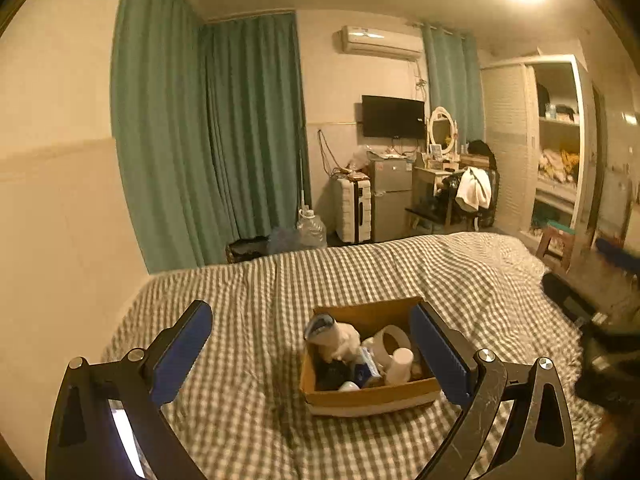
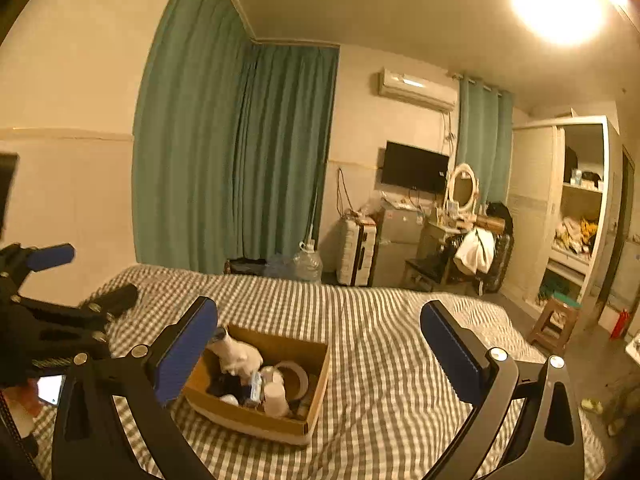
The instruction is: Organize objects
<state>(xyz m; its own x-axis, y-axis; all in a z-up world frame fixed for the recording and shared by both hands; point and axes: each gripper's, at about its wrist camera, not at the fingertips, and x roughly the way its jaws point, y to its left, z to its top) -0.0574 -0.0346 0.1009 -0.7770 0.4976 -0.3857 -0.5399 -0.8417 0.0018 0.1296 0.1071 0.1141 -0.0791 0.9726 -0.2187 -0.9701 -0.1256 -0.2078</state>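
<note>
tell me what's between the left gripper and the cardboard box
Only bare checked bedspread: the left wrist view shows nothing lying between the open left gripper and the cardboard box.

No text, label, brand or number can be read in either view. The small blue packet [image 1: 366,368] in the cardboard box [image 1: 372,398] carries print too blurred to make out, and the air conditioner [image 1: 380,42] shows no legible marking.

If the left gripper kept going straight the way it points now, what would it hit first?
Probably the checked bedspread, just left of the cardboard box. The left gripper is open and empty, and only its right finger overlaps the box in this view. Depth is unclear, so it could clip the box.
</note>
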